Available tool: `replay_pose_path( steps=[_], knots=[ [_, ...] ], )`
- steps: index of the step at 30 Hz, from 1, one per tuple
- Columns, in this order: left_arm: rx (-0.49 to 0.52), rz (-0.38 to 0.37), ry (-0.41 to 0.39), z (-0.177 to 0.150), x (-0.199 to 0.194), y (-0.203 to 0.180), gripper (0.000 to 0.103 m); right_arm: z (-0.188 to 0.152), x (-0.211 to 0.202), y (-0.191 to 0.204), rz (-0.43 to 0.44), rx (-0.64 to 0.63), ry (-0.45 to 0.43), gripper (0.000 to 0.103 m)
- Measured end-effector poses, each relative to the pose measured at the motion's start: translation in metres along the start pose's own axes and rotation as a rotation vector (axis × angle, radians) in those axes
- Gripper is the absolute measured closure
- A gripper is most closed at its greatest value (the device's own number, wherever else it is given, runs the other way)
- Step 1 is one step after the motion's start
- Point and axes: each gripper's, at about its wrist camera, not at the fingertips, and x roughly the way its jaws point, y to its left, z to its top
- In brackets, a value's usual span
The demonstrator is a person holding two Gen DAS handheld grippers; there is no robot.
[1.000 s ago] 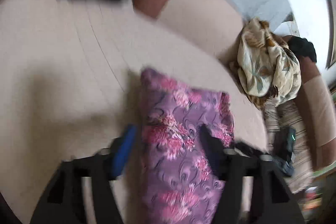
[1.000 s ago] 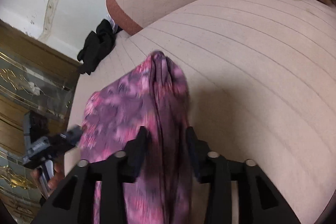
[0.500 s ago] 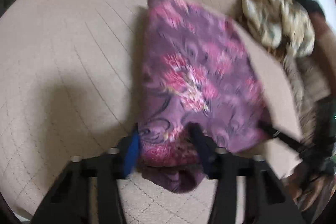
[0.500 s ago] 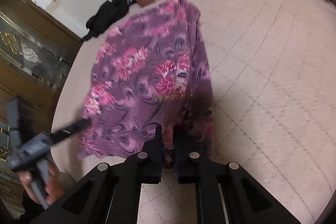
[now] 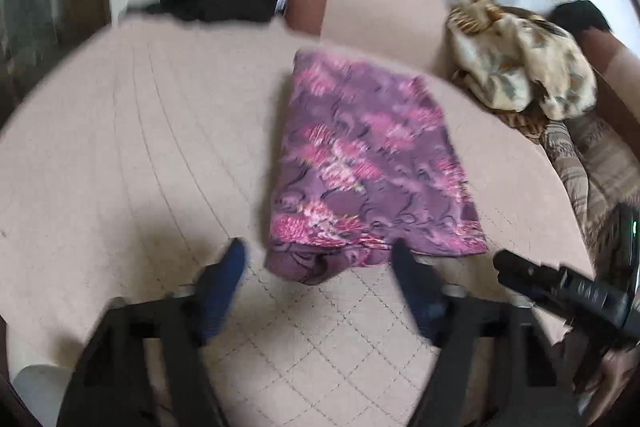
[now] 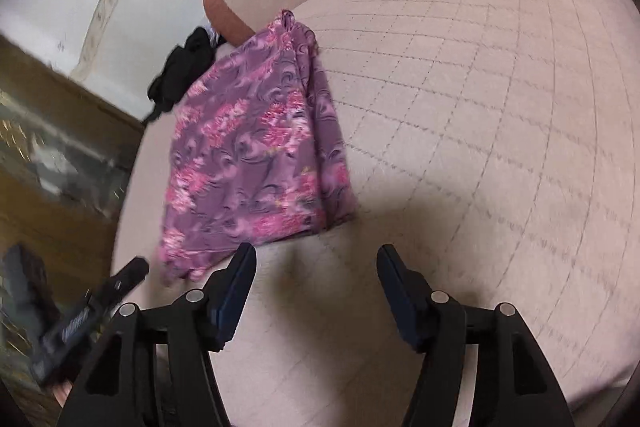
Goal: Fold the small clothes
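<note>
A purple garment with pink flowers (image 5: 368, 167) lies folded flat on the beige quilted sofa seat (image 5: 140, 147); it also shows in the right wrist view (image 6: 248, 155). My left gripper (image 5: 320, 259) is open and empty, just short of the garment's near edge. My right gripper (image 6: 316, 259) is open and empty, just short of the garment's near right corner. The right gripper's tip (image 5: 532, 277) shows at the right of the left wrist view. The left gripper (image 6: 104, 295) shows at the lower left of the right wrist view.
A black garment (image 5: 216, 3) lies at the far left of the seat. A cream floral cloth pile (image 5: 520, 67) sits at the right against the backrest (image 5: 384, 11). A wooden cabinet (image 6: 48, 155) stands beyond the seat's left edge.
Both grippers let go of the purple garment, opened wide and drew back a little. The garment now lies flat on the seat.
</note>
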Motion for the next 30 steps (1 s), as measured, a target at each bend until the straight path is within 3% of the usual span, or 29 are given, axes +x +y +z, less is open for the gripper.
replay_pose_path(
  steps=[3,9,14,18,23,24,25,27,30],
  knots=[
    [0.106,0.078,-0.037,-0.013,-0.01,-0.009,0.021,-0.014,-0.018,0.007,-0.022,-0.028,-0.009,0.032],
    [0.024,-0.054,0.061,0.004,-0.01,0.005,0.021,-0.031,-0.024,0.015,-0.066,-0.04,0.054,0.032],
    [-0.021,-0.072,0.162,0.045,0.026,0.013,0.019,0.006,-0.002,0.02,-0.074,-0.072,0.099,0.028],
    [-0.083,-0.058,0.19,0.061,0.062,0.032,0.019,0.039,0.031,0.009,-0.062,-0.041,0.14,0.028],
    [-0.218,-0.192,0.275,0.066,0.096,0.044,0.019,0.076,0.066,0.005,-0.025,0.0,0.179,0.028],
    [-0.226,-0.198,0.297,0.062,0.101,0.043,0.023,0.079,0.071,0.006,-0.041,-0.01,0.183,0.028],
    [-0.228,-0.191,0.314,0.057,0.105,0.043,0.036,0.078,0.075,0.006,-0.07,-0.011,0.184,0.028],
    [-0.215,-0.164,0.345,0.05,0.111,0.041,0.049,0.072,0.079,0.008,-0.094,-0.019,0.179,0.031],
    [-0.22,-0.135,0.367,0.044,0.119,0.04,0.049,0.069,0.081,0.019,-0.126,-0.091,0.176,0.039]
  ],
)
